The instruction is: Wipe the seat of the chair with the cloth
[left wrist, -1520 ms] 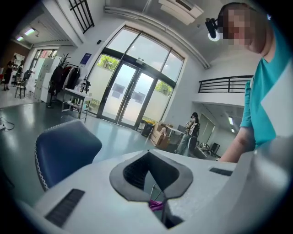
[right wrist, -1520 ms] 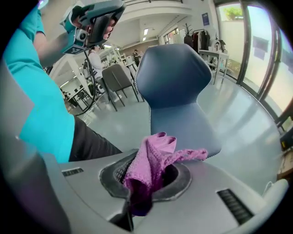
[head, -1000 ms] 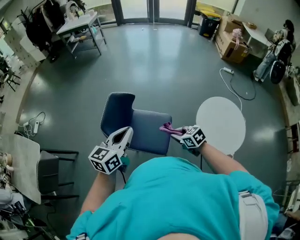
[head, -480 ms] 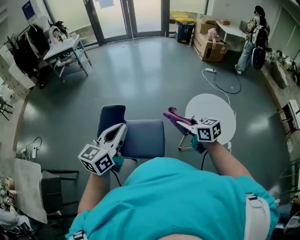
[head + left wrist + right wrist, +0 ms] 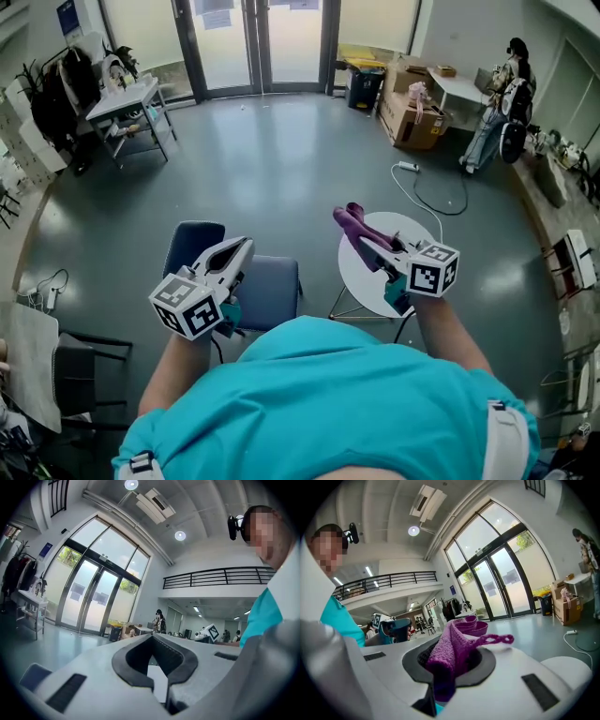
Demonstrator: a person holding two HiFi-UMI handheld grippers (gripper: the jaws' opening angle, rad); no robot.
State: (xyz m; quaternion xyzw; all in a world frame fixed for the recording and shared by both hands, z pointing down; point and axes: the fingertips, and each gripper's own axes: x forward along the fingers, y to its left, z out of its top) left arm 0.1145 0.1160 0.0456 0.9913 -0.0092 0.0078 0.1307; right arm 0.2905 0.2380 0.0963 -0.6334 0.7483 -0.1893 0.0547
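**Head view: cloth aloft, clear of the seat**

The right gripper [image 5: 364,244] is clamped on the purple cloth [image 5: 351,223], held above the round table [image 5: 375,277]. The chair seat [image 5: 270,289] sits lower left. The left gripper [image 5: 236,251], jaws together and empty, hangs over it, probably just keeping clear.

Probably an office lobby: glass doors [image 5: 262,42], mezzanine railing [image 5: 225,576], cardboard boxes [image 5: 412,117].

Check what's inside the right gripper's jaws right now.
A purple crocheted cloth, bunched and pinched in the right gripper; folds and a loop stick out forward. Its clamped end is covered by the jaws.
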